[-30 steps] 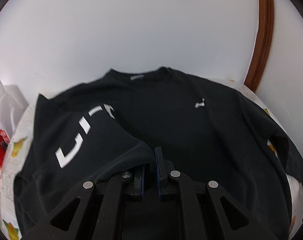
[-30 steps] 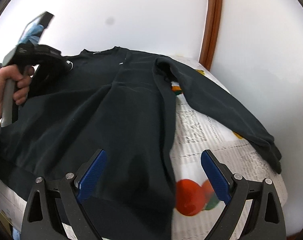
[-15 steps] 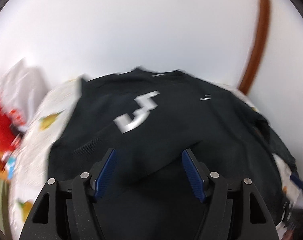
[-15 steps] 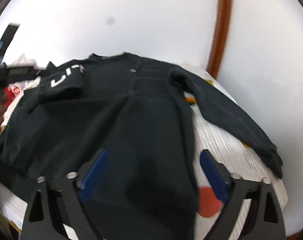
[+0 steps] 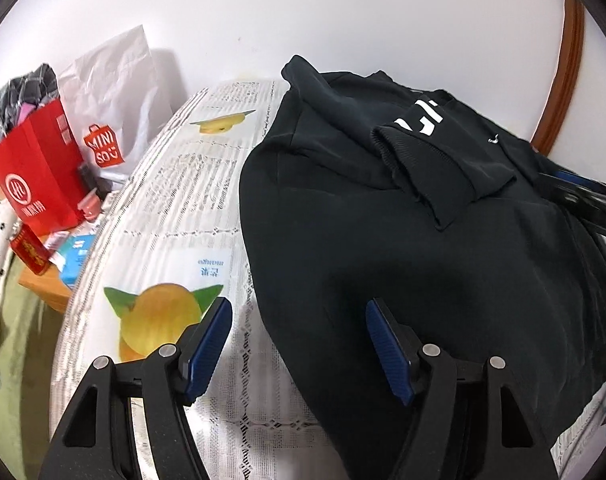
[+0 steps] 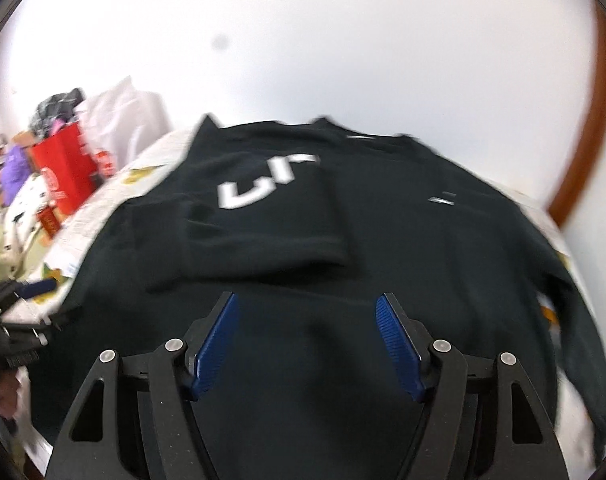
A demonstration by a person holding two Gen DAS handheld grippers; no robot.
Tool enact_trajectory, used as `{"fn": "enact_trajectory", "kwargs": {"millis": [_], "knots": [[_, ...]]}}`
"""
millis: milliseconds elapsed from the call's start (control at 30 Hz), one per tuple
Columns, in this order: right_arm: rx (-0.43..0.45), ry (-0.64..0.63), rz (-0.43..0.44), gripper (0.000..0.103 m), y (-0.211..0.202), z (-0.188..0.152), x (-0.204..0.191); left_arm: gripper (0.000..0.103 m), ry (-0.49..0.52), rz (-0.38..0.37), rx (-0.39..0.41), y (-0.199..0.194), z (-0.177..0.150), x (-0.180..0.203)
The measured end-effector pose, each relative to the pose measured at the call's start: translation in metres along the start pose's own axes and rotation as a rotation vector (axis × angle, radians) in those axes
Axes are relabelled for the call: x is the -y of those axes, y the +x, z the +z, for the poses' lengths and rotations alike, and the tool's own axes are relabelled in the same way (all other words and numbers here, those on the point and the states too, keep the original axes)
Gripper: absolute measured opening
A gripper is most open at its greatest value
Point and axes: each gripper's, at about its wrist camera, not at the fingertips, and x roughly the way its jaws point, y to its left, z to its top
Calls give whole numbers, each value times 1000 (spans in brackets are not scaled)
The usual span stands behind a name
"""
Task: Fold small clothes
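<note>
Fingers (image 5: 207, 344), both grippers: spread wide, empty. Black sweatshirt (image 5: 423, 248): sleeve (image 6: 263, 208) folded across chest, white lettering. Red bag (image 5: 39, 176): holds dark cloth.

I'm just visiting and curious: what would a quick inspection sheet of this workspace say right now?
Surface: table under a white printed cloth with fruit pictures.
Job's things: black sweatshirt lying front up; one sleeve, with white lettering, is folded across the chest.
Clutter: red paper bag, white Miniso bag and small boxes beside the table's far left edge.
Grippers: left gripper open, empty, over the sweatshirt's left edge; right gripper open, empty, above the lower body of the sweatshirt.
Cables: nothing seen.
Surroundings: plain white wall; brown wooden trim at the right.
</note>
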Motion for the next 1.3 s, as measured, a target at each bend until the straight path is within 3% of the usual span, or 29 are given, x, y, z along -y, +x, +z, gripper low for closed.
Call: {"fn": "enact_trajectory", "kwargs": {"millis": [167, 300, 333, 400, 433, 533, 600, 700, 867, 1100, 1300], "knots": [[-29, -11, 84, 71, 34, 20, -29, 67, -14, -45, -6, 8, -4, -1], [-49, -12, 156, 70, 61, 32, -46, 68, 10, -17, -8, 12, -4, 6], [-46, -14, 163, 62, 68, 35, -50, 68, 14, -12, -10, 13, -4, 7], [-76, -24, 179, 32, 84, 38, -55, 68, 20, -4, -11, 14, -5, 9], [-100, -24, 199, 9, 92, 39, -56, 68, 20, -4, -12, 13, -5, 9], [-89, -11, 213, 5, 95, 43, -50, 69, 18, -7, -13, 14, -5, 8], [-31, 24, 218, 4, 77, 48, -35, 69, 19, -4, -13, 15, -5, 9], [75, 90, 186, 4, 48, 58, 1, 69, 26, 4, -15, 15, -5, 9], [163, 230, 98, 3, 21, 64, 79, 69, 22, 3, -14, 15, -6, 10], [152, 438, 16, 3, 22, 36, 180, 71, 24, 10, -15, 16, -6, 10], [144, 530, -3, 3, 25, 12, 213, 74, 25, 22, -18, 16, -7, 9]]}}
